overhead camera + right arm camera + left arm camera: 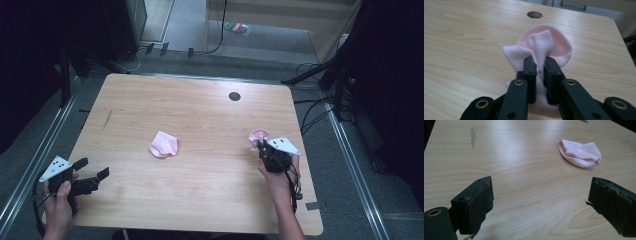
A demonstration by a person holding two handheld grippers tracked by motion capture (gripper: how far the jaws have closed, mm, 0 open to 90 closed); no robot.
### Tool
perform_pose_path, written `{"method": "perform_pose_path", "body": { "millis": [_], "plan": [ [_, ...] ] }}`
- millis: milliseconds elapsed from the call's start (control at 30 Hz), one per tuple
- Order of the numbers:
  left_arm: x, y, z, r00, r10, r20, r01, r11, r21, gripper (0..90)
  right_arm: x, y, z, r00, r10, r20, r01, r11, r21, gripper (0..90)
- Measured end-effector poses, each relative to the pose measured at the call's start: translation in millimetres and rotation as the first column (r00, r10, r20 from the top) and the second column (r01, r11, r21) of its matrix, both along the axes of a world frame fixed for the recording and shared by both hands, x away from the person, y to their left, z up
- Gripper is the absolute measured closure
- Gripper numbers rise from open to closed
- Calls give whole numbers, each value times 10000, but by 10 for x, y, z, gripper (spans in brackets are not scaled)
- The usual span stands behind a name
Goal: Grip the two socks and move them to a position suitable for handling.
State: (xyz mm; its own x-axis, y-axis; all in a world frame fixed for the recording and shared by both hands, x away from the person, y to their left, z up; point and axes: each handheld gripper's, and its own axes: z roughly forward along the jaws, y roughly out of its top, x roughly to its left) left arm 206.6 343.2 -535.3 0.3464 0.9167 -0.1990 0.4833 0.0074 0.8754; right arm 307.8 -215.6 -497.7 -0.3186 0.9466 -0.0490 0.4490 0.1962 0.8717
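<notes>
Right gripper (pixel 539 65) pinching pink sock (pixel 541 42); left gripper (pixel 540 202) spread, second sock (pixel 580 153) ahead, apart.

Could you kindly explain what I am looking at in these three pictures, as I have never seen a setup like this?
A person sits at a wooden table, holding hand-operated tongs in each hand. The high view looks down from above; the other two come from cameras riding on each tool. The left tongs are open and hold nothing. The right tongs are shut on a pink sock. A second pink sock lies loose near the table's middle. The dark round spot is a hole in the tabletop.
</notes>
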Motion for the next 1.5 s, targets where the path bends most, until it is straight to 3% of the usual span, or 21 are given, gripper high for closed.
{"method": "perform_pose_path", "body": {
  "millis": [67, 133, 167, 300, 467, 567, 667, 833, 1000, 1133, 1300, 1333, 1400, 1500],
  "plan": [
    [-4, -71, 36, 9999, -132, 85, 132, 9999, -72, 64, -128, 90, 37, 9985, 528, 118, -529, 9985, 106, 815],
    [-9, -148, 71, 9993, -312, 198, 314, 9995, -99, 64, -156, 112, 44, 9976, 681, 152, -683, 9976, 139, 815],
    [-15, -227, 102, 9985, -474, 274, 477, 9988, -90, 64, -233, 187, 66, 9940, 1069, 236, -1073, 9941, 163, 814],
    [-26, -374, 152, 9963, -773, 373, 775, 9970, -55, 64, -330, 296, 81, 9869, 1584, 297, -1586, 9873, 69, 814],
    [-42, -666, 206, 9881, -1466, 463, 1464, 9892, 72, 64, -464, 465, 66, 9761, 2158, 251, -2160, 9764, 51, 813],
    [-51, -836, 215, 9810, -1869, 513, 1864, 9824, 143, 64, -550, 574, 31, 9637, 2661, 206, -2664, 9638, 144, 813],
    [-58, -986, 204, 9712, -2317, 551, 2308, 9728, 221, 64, -618, 709, -26, 9483, 3173, 60, -3173, 9483, -17, 813],
    [-52, -1173, 180, 9563, -2882, 495, 2874, 9575, 237, 64, -700, 942, -137, 9141, 4052, -136, -4054, 9139, -192, 812],
    [-34, -1269, 154, 9480, -3149, 468, 3146, 9491, 127, 65, -746, 1136, -232, 8824, 4691, -360, -4700, 8824, -226, 812],
    [-17, -1304, 149, 9450, -3243, 422, 3247, 9458, -39, 154, -773, 1255, -335, 8632, 5009, -632, -5032, 8637, -274, 811],
    [17, -1350, 133, 9393, -3411, 363, 3420, 9394, -230, 156, -788, 1363, -440, 8247, 5606, -742, -5639, 8252, -332, 805],
    [27, -1363, 127, 9394, -3414, 321, 3422, 9393, -246, 158, -775, 1374, -465, 8129, 5776, -751, -5810, 8132, -334, 788],
    [48, -1386, 113, 9371, -3483, 219, 3488, 9367, -289, 159, -739, 1377, -501, 8000, 5938, -857, -5973, 8017, -214, 626],
    [73, -1407, 101, 9383, -3456, 72, 3457, 9377, -361, 164, -731, 1346, -474, 8044, 5868, -926, -5893, 8079, -2, 488]
  ]
}}
